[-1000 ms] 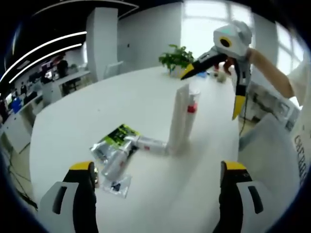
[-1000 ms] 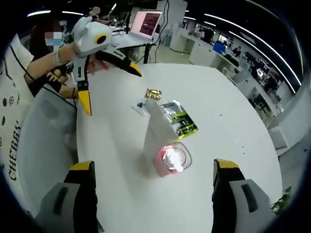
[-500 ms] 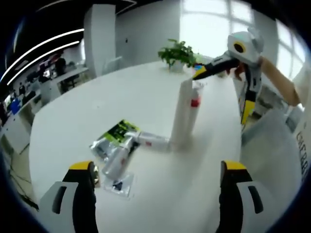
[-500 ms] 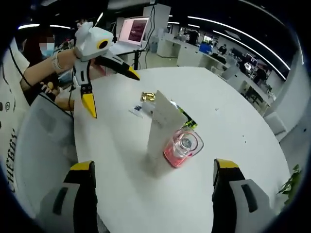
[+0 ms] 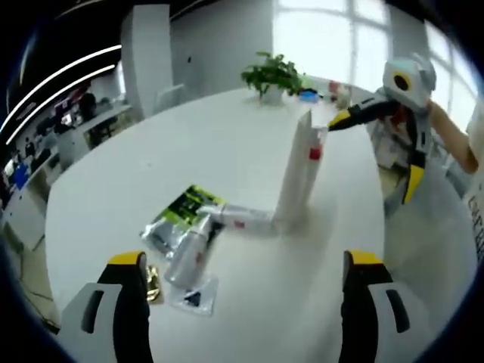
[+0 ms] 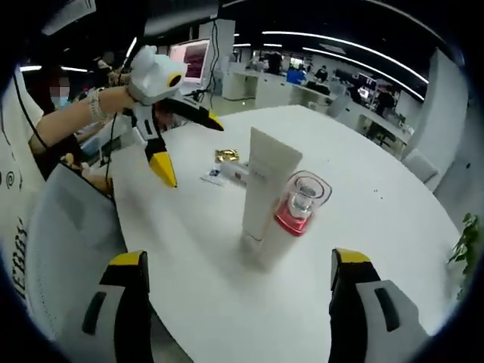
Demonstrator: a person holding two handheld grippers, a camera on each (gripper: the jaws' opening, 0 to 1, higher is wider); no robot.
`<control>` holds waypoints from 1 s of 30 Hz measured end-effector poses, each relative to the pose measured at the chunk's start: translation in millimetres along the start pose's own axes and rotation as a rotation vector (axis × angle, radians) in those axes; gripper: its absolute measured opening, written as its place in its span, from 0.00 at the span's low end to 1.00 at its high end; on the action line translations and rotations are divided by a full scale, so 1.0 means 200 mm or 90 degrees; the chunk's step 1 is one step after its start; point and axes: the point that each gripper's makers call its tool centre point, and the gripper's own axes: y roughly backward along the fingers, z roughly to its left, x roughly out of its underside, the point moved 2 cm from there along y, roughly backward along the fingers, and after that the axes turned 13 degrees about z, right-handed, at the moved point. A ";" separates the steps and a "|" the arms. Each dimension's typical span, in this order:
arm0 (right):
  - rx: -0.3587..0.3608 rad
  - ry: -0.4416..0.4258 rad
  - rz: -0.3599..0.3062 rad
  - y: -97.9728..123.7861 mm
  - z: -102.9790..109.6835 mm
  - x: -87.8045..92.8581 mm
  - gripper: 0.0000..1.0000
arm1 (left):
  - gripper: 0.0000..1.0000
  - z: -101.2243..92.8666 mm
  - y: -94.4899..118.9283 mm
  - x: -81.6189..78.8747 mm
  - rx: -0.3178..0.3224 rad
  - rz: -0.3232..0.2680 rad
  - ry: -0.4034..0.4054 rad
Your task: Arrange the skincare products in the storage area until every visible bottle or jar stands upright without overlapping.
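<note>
A tall white tube [image 5: 296, 178] stands upright near the middle of the white table [image 5: 151, 151], with a clear bottle with a red base [image 5: 316, 151] close behind it. Beside them a white tube [image 5: 242, 219] and a second tube [image 5: 189, 253] lie flat on a green-black sachet [image 5: 185, 206]. My left gripper [image 5: 246, 302] is open, short of the lying tubes, with nothing in it. My right gripper [image 6: 246, 302] is open, facing the upright tube [image 6: 266, 189] and the red-based bottle [image 6: 302, 204] from the other side. The right gripper [image 5: 374, 155] hangs open above the table's far edge.
A small flat sachet [image 5: 195, 295] and a gold item [image 5: 153, 283] lie near my left jaw. A potted plant [image 5: 271, 76] stands at the table's far end. A grey chair [image 6: 60, 242] and a laptop [image 6: 189, 60] sit past the table edge. The left gripper [image 6: 190, 148] hovers open.
The right gripper view has dropped lower and now sees the upright tube and bottle from the side. The left gripper view has shifted slightly. The products stay where they were.
</note>
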 end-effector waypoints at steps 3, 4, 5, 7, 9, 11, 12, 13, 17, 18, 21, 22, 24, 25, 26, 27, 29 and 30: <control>-0.012 -0.012 -0.009 0.00 0.03 0.01 0.87 | 0.99 0.00 -0.02 0.00 0.005 0.007 -0.005; -0.013 -0.017 -0.012 0.00 0.04 0.01 0.86 | 0.99 0.00 -0.02 0.00 0.009 0.010 -0.005; -0.015 -0.016 -0.015 0.00 0.05 0.02 0.84 | 0.99 0.01 -0.03 0.00 0.009 0.011 -0.005; -0.020 -0.023 -0.024 -0.01 0.06 0.01 0.78 | 0.99 0.00 -0.03 0.01 0.014 0.016 -0.009; -0.030 -0.031 -0.031 -0.01 0.08 0.01 0.73 | 0.99 0.01 -0.04 0.01 0.013 0.021 -0.012; -0.033 -0.033 -0.039 -0.01 0.09 0.00 0.68 | 0.99 0.03 -0.06 0.02 0.013 0.026 -0.015; -0.040 -0.033 -0.042 -0.02 0.10 0.00 0.65 | 0.99 0.03 -0.06 0.02 0.012 0.031 -0.018; -0.042 -0.033 -0.044 -0.02 0.11 -0.01 0.64 | 0.99 0.04 -0.06 0.02 0.013 0.034 -0.019; -0.046 -0.032 -0.059 -0.03 0.12 -0.02 0.53 | 0.99 0.07 -0.10 0.01 0.017 0.040 -0.022; -0.048 -0.034 -0.063 -0.03 0.12 -0.03 0.51 | 0.99 0.07 -0.10 0.01 0.014 0.041 -0.027; -0.052 -0.034 -0.064 -0.04 0.13 -0.02 0.48 | 0.95 0.10 -0.15 0.02 0.021 0.058 -0.026; -0.051 -0.029 -0.066 -0.04 0.13 -0.02 0.46 | 0.95 0.11 -0.15 0.02 0.021 0.059 -0.027; -0.050 -0.027 -0.066 -0.04 0.14 -0.02 0.45 | 0.95 0.11 -0.17 0.02 0.021 0.066 -0.031; -0.051 -0.025 -0.071 -0.05 0.14 -0.02 0.44 | 0.95 0.11 -0.18 0.02 0.022 0.069 -0.031; -0.051 -0.023 -0.073 -0.05 0.14 -0.02 0.42 | 0.94 0.12 -0.19 0.02 0.022 0.069 -0.032; -0.054 -0.021 -0.073 -0.05 0.15 -0.02 0.42 | 0.94 0.13 -0.20 0.02 0.022 0.071 -0.034; -0.063 -0.024 -0.069 -0.06 0.16 -0.01 0.45 | 0.92 0.14 -0.22 0.03 0.021 0.079 -0.036; -0.063 -0.026 -0.068 -0.06 0.16 -0.01 0.47 | 0.90 0.14 -0.22 0.03 0.020 0.082 -0.039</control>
